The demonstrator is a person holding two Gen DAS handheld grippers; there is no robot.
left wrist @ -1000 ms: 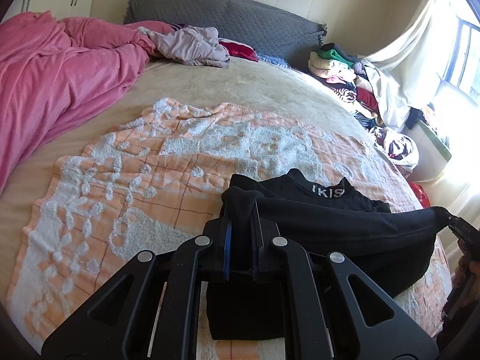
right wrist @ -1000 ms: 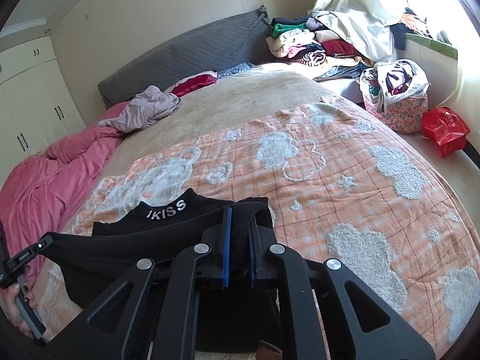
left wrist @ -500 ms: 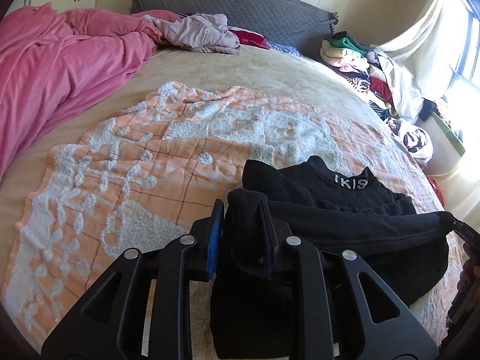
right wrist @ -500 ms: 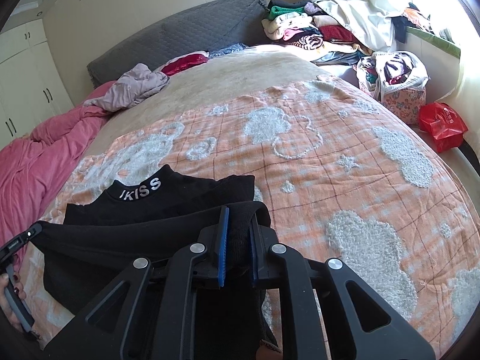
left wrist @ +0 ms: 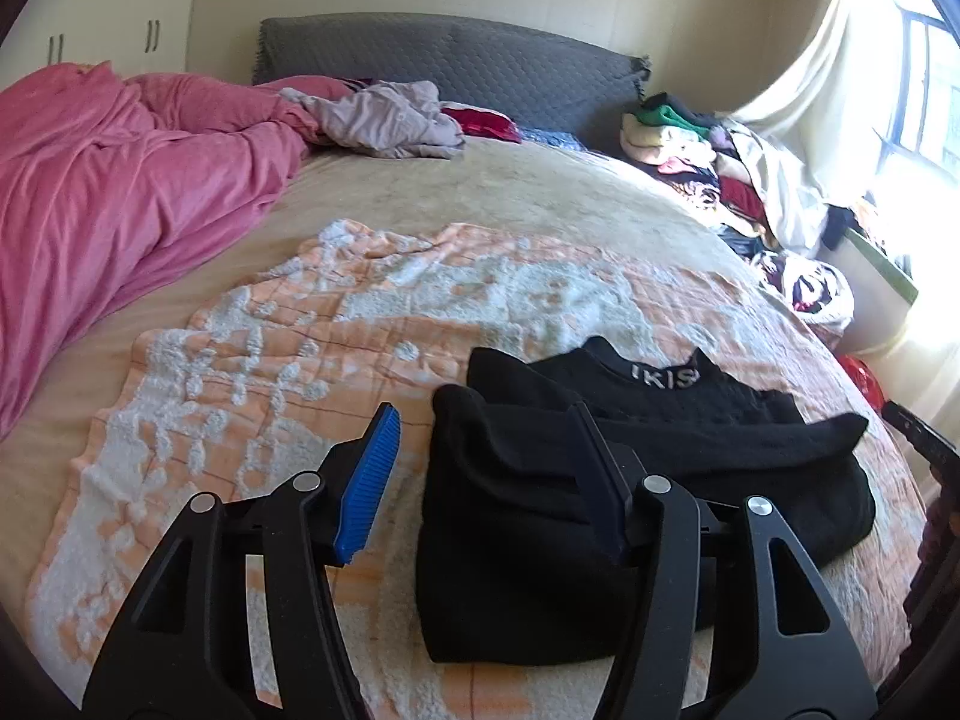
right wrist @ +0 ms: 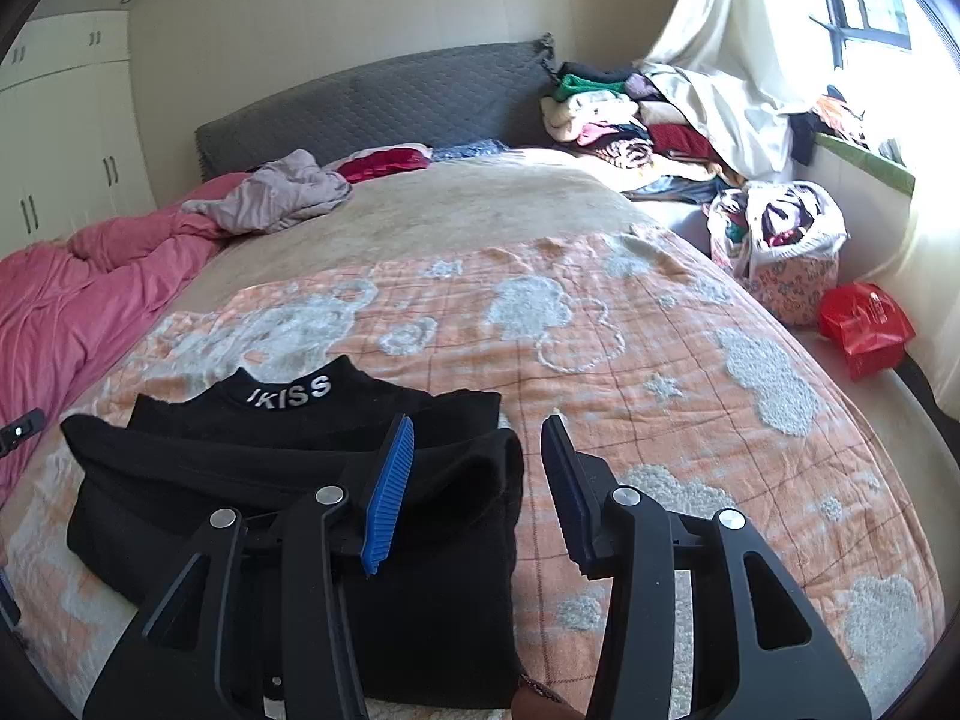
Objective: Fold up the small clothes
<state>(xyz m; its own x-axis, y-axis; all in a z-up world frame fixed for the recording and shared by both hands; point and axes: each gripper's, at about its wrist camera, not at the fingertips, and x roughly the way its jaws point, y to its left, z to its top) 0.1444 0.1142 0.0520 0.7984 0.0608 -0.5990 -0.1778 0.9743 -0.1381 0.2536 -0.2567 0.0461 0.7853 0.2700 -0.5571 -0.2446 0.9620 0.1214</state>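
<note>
The black garment (left wrist: pixel 648 480) lies folded on the orange blanket with white fluffy shapes (left wrist: pixel 252 396), in the lower middle and lower right of the left wrist picture; in the right wrist picture the same garment (right wrist: pixel 252 480) is in the lower left. Its collar carries white letters and points to the upper part of the frame, and a folded band of cloth lies across the body below the collar. The left gripper (left wrist: pixel 486 468) is released and its jaws are opening: the blue pad (left wrist: pixel 369 480) stands free over the blanket, and the corner of the cloth lies between the jaws, close against the other finger, but it is not squeezed. The right gripper (right wrist: pixel 480 480) is also released, with jaws opening; the edge of the garment lies in the gap beside its blue pad (right wrist: pixel 390 492), and nothing presses on it. At the upper left of both pictures there is a pink duvet (left wrist: pixel 120 180), and a grey headboard (left wrist: pixel 456 60) is at the top. A pile of clothes (right wrist: pixel 630 114) is at the upper right, near the window.
</note>
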